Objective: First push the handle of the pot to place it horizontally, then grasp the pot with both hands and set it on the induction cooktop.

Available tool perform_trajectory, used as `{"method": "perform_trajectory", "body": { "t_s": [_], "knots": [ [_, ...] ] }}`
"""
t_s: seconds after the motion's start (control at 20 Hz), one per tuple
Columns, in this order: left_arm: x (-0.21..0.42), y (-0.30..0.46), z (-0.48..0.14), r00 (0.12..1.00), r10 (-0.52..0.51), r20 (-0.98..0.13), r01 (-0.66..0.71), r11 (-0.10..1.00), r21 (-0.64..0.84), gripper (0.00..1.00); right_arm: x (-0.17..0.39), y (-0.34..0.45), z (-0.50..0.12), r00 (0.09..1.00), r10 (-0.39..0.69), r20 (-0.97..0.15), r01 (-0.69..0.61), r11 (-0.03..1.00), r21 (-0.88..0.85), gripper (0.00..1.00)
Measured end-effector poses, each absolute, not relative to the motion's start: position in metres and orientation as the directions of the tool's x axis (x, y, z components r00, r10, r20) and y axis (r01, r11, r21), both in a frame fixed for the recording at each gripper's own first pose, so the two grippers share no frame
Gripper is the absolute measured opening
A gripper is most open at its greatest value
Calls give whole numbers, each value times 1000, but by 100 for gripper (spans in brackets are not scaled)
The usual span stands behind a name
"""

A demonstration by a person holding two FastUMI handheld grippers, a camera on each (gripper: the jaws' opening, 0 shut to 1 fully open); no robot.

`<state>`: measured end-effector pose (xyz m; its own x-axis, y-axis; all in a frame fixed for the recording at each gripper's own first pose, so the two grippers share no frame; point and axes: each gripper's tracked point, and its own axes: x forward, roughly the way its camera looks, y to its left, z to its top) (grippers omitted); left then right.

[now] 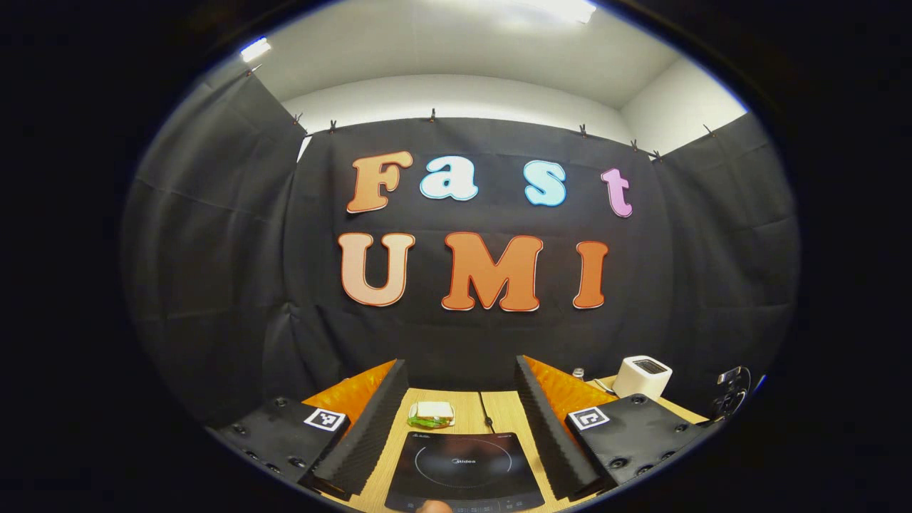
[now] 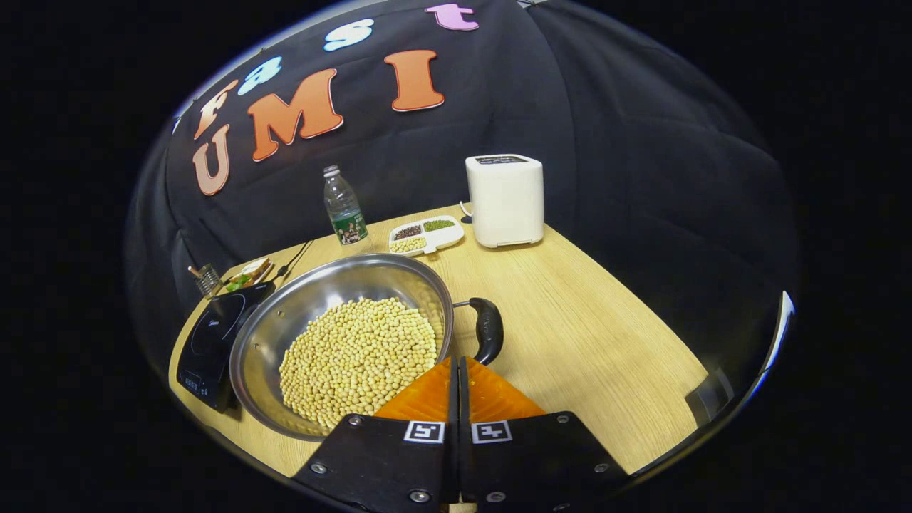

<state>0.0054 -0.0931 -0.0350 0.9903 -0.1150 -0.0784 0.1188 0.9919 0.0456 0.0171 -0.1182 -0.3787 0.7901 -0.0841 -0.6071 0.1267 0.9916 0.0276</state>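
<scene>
The right gripper hangs low over the pale wood-grain surface with its jaws pressed together and nothing between them, their joined tip just beside the pot's handle — a stance that suits pushing rather than grasping, since a closed tip makes one firm point to nudge with. The pot is a wide, shallow bowl of polished steel with a thin bright rim, heaped with small round yellow beans that lie matte against the mirror-like wall. Its handle is a short, dark, curved grip on a thin metal stem, sticking out from the rim on the side toward the gripper and bending down toward the jaws. The pot stands on the surface just beside the induction cooktop, a flat black glossy slab at its far side; whether the rim overlaps the slab's edge I cannot tell. Behind stand a clear ribbed bottle, a white divided tray of grains and a smooth white boxy appliance. The left gripper waits over the cooktop, jaws spread wide and empty — likely kept ready for the two-handed lift.
</scene>
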Motion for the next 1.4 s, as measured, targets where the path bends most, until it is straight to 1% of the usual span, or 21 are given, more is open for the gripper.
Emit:
{"method": "perform_trajectory", "body": {
  "t_s": [0.55, 0.85, 0.9, 1.0, 1.25, 1.4],
  "knots": [
    [9, -101, -39, 991, -110, -74, 114, 992, 56, 98, 32, -126, -374, 785, -82, -613, 123, 992, 26, 0],
    [11, -118, -49, 987, -132, -88, 137, 989, 47, 99, 36, -129, -373, 784, -72, -617, 115, 993, 30, 0],
    [11, -121, -52, 987, -135, -92, 140, 989, 48, 97, 37, -129, -373, 782, -76, -618, 116, 993, 26, 0],
    [13, -127, -60, 984, -142, -105, 148, 988, 51, 98, 41, -138, -378, 774, -103, -625, 126, 992, -8, 0],
    [19, -147, -91, 976, -163, -144, 172, 984, 55, 99, 42, -137, -376, 771, -83, -631, 131, 991, 31, 0],
    [23, -164, -118, 966, -178, -186, 191, 980, 55, 99, 39, -140, -375, 763, -101, -638, 143, 990, 14, 0]
  ]
}}
